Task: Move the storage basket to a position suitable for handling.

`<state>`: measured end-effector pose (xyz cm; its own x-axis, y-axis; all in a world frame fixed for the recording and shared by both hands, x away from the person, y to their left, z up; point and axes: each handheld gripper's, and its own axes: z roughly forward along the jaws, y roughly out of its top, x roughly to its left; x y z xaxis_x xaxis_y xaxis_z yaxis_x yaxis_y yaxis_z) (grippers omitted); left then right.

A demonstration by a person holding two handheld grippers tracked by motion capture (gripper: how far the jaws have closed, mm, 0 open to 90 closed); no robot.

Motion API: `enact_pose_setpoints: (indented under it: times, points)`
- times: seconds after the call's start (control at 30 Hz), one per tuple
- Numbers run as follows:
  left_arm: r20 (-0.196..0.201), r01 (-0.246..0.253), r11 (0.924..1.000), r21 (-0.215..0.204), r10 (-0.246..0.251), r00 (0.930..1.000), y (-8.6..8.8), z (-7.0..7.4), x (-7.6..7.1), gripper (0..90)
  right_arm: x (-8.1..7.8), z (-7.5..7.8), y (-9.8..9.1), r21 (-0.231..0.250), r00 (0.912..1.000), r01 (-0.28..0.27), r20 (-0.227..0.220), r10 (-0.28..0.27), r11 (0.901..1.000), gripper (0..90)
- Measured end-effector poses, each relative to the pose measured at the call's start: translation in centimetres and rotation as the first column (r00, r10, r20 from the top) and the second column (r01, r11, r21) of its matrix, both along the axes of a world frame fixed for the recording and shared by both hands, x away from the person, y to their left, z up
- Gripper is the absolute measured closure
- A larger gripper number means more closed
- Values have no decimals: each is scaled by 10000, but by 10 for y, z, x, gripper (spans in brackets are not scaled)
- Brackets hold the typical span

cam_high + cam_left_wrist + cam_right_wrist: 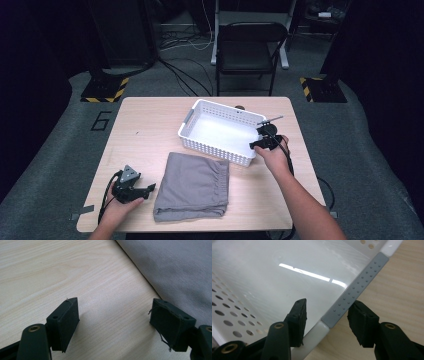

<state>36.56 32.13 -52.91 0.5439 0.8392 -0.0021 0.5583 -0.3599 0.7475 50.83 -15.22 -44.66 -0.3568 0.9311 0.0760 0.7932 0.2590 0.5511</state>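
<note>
A white perforated basket (212, 148) stands empty on the right half of the wooden table (145, 125). In front of it lies a folded grey cloth (192, 185). My right gripper (261, 141) is at the basket's right end. In the right gripper view its jaws (327, 312) straddle the basket (262, 277) at the grey handle strip (357, 287), one jaw inside and one outside, with gaps on both sides. My left gripper (149, 189) rests on the table just left of the cloth. In the left gripper view it (115, 312) is open over bare wood, the cloth (175, 267) at upper right.
A black folding chair (250, 47) stands on the floor beyond the table's far edge. Cables run across the floor (185, 75), and yellow-black striped stand bases (105, 90) sit at both far corners. A second grey handle (188, 116) marks the basket's left end.
</note>
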Motion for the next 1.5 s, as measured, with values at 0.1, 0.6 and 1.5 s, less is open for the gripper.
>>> enact_pose_setpoints:
  times: [0.1, 0.6, 1.5]
  points:
    - [-5, 10, 10000, 17, -10, 10000, 0, 0, 0, 228, 8, 1, 7, -181, 9997, -216, 119, 218, 9996, 520]
    - [51, -3, 10000, -34, 3, 10000, 0, 0, 0, 228, 45, 1, 52, -599, 9927, -1116, 403, 1141, 9920, 600]
    - [29, 81, 9999, 67, -82, 10000, 0, 0, 0, 223, 44, 22, 37, -367, 9901, -1108, 827, 1135, 9932, 495]
